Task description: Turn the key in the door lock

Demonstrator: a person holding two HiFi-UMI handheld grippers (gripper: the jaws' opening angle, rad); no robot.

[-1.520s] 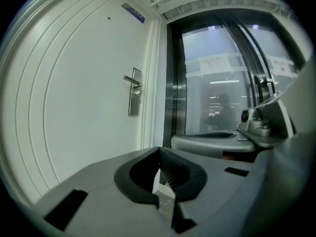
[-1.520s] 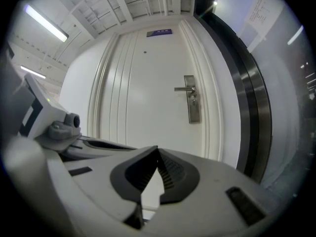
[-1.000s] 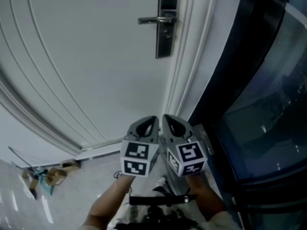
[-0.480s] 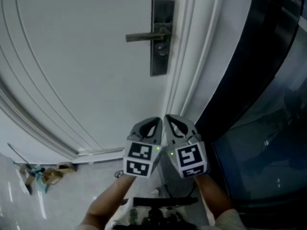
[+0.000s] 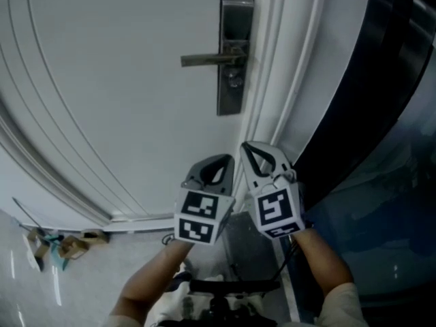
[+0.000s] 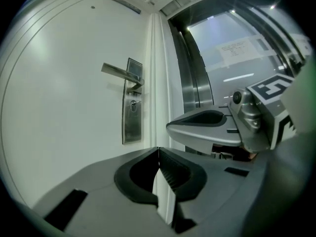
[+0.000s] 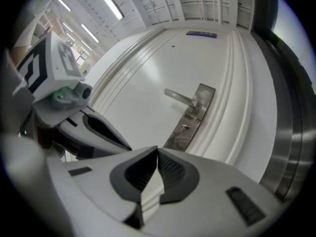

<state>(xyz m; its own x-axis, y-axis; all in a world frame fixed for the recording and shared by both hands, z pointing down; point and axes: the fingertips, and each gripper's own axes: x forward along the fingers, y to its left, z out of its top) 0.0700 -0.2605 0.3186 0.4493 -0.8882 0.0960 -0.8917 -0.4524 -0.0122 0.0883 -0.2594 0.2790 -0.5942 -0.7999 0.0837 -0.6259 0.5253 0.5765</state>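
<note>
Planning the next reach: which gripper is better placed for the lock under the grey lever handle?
Right, probably: the right gripper sits higher, nearer the tall steel lock plate than the left gripper. Both are shut, empty.

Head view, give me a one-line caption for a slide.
Left tongs and right tongs, shut and empty, side by side below the lever handle and lock plate of a white door.

The head view looks steeply down a white door [image 5: 122, 80], with the lock plate [image 5: 236, 53] at upper centre and the left gripper [image 5: 219, 162] and right gripper [image 5: 249, 150] at low centre. Each gripper view looks roughly level along its own jaws at that same plate, well apart from it. The right gripper view is rolled, so the plate leans.
</note>
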